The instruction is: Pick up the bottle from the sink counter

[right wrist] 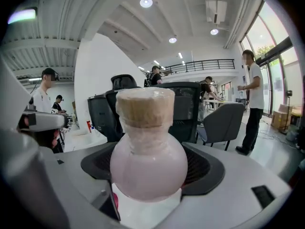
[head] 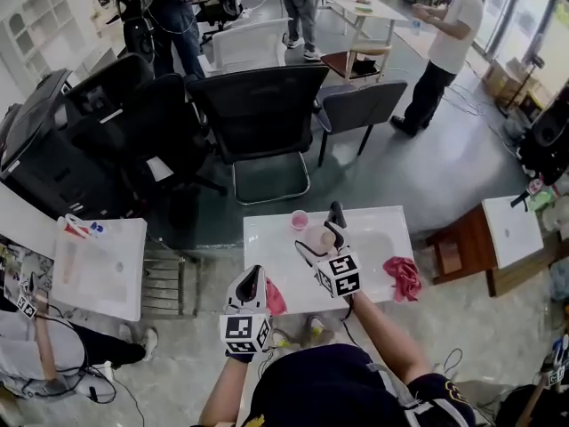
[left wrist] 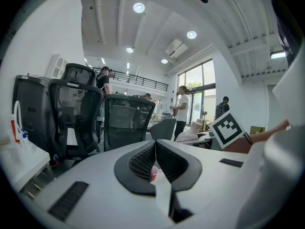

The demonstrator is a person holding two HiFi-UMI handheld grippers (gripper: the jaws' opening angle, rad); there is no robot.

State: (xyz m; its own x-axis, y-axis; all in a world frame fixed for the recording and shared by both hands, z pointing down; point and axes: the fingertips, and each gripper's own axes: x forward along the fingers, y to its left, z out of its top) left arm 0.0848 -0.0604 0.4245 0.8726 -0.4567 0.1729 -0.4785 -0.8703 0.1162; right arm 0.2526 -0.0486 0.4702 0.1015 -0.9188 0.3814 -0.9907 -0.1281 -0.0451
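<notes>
- Clamping the pink bottle by its round belly, the right gripper has the grasp made.
- Bottle is low over the sink counter; whether it is clear of it is unclear, so the lift may be left.
- Left gripper: jaws together, empty.

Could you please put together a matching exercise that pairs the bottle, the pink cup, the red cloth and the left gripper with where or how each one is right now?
Things:
1. bottle
2. pink cup
3. red cloth
4. left gripper

Places or states:
A. jaws together, nothing between them
B. lying at the right end of the sink counter
C. clamped in the right gripper
D. standing near the counter's far edge

Pairs: 1-C, 2-D, 3-B, 4-A
</notes>
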